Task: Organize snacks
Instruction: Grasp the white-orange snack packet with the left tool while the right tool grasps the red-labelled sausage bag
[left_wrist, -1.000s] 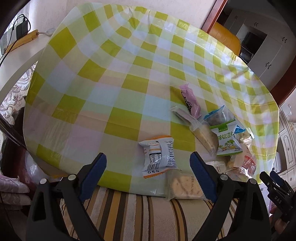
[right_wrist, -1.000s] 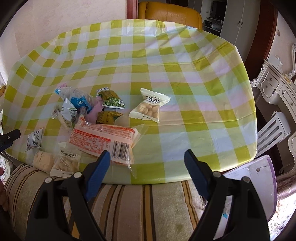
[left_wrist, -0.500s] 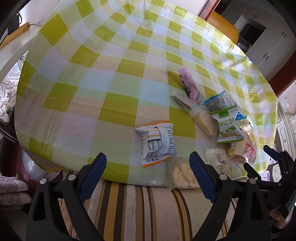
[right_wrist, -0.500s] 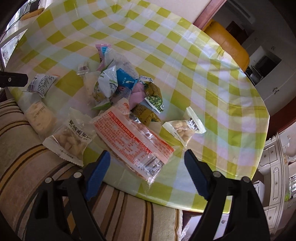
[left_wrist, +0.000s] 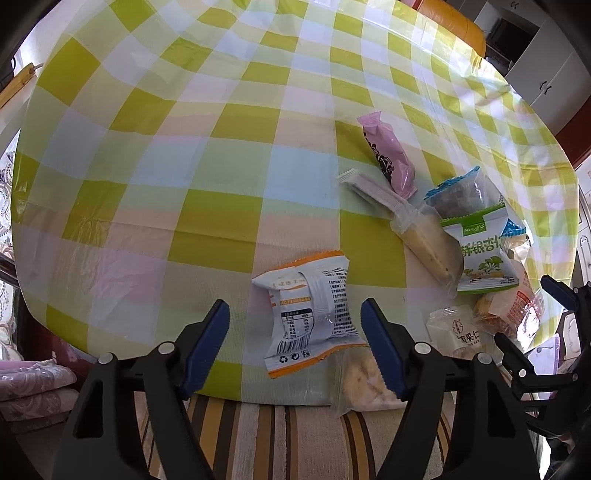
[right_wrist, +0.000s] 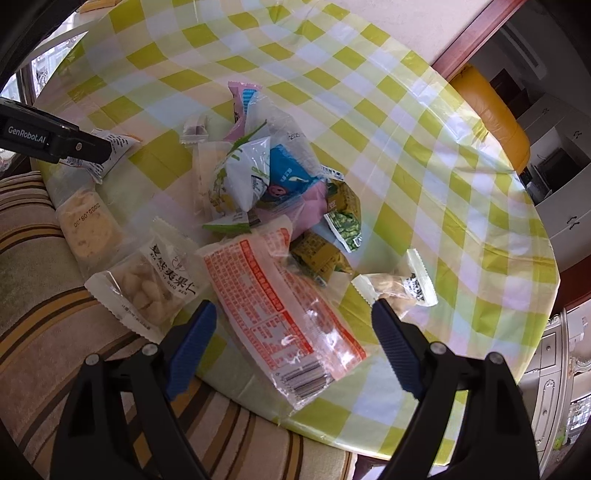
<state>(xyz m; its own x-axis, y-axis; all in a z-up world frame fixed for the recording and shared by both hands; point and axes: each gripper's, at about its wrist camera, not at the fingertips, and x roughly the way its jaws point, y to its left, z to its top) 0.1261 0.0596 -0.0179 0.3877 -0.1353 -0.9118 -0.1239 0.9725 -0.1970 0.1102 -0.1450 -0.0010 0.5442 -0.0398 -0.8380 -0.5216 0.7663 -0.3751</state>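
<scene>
Snack packets lie on a green-checked tablecloth (left_wrist: 184, 147). In the left wrist view a white-and-orange packet (left_wrist: 314, 314) lies flat near the table's front edge, between the blue pads of my left gripper (left_wrist: 295, 328). Its jaws are closing, with small gaps still showing on both sides of the packet. In the right wrist view my right gripper (right_wrist: 291, 321) hangs over a large red-printed clear packet (right_wrist: 280, 302). Those jaws are opening and straddle the packet without touching it. A heap of pink, blue, white and green packets (right_wrist: 258, 166) sits just beyond.
A clear biscuit packet (left_wrist: 362, 380) overhangs the table edge onto a striped cushion (left_wrist: 277, 435). A nut packet (right_wrist: 147, 280) lies left of the red one, a smaller one (right_wrist: 399, 284) to its right. A yellow chair (right_wrist: 491, 110) stands behind the table.
My left gripper came down toward the white-and-orange packet and its jaws narrowed around it. My right gripper rolled and shifted over the red-printed packet, so its view of the table turned.
</scene>
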